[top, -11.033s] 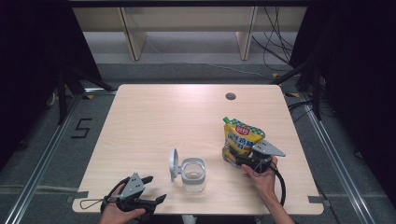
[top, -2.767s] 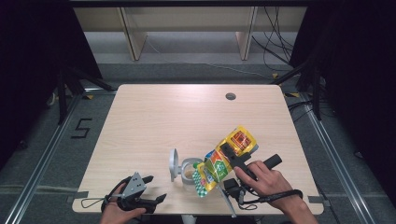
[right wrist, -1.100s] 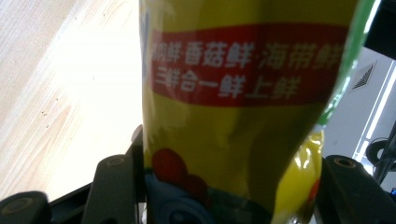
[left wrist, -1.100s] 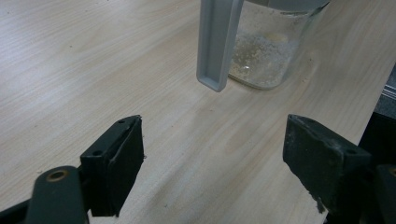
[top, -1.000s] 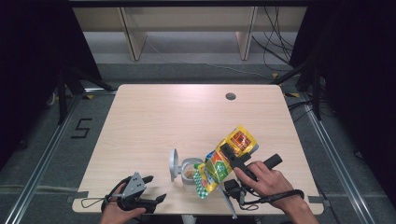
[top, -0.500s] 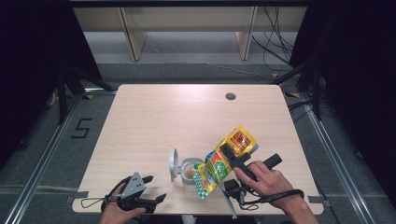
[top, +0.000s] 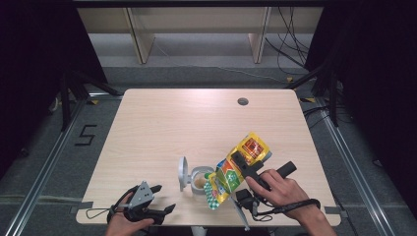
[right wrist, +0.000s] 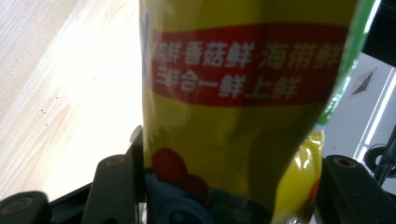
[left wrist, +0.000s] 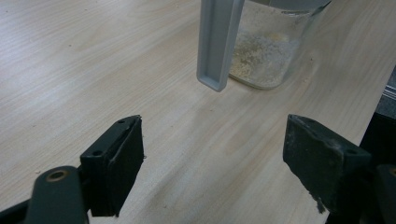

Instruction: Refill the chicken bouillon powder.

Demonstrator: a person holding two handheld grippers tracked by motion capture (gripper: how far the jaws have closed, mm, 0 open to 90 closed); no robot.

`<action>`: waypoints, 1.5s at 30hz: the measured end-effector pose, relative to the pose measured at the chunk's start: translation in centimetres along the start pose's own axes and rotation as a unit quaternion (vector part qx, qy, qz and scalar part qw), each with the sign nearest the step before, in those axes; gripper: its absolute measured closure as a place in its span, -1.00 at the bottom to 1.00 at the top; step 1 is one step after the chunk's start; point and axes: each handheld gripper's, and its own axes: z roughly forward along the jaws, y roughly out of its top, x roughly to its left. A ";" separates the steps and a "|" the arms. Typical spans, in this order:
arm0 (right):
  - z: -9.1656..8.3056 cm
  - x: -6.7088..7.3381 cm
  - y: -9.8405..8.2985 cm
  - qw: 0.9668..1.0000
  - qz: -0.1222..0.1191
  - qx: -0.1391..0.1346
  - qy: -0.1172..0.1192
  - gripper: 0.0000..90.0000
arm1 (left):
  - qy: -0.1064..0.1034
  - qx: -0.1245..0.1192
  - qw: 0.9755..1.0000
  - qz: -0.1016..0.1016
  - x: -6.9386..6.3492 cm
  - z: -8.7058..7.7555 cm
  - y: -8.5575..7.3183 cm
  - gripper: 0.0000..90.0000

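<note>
Right gripper clamped on the yellow pouch, tipped over the glass jar; left gripper idle, jaws apart.

Pouch tilts down-left, lower end over the jar's mouth, upper end toward the table's right edge. In the right gripper view the pouch sits between both jaws, pressed on each side; red band with white print faces the camera. Jar stands near the table's front edge, about midway along it, grey lid flipped upright on its left side. Left gripper view: pale powder in the bottom of the jar, grey lid in front of it. Left gripper rests near the front-left corner, nothing between its jaws, well apart from the jar.
</note>
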 end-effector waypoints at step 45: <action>-0.3 -0.2 0.4 1.000 -0.009 -0.008 -0.001 0.02 | 0.004 -0.009 1.000 -0.004 -0.1 0.1 0.0 -0.56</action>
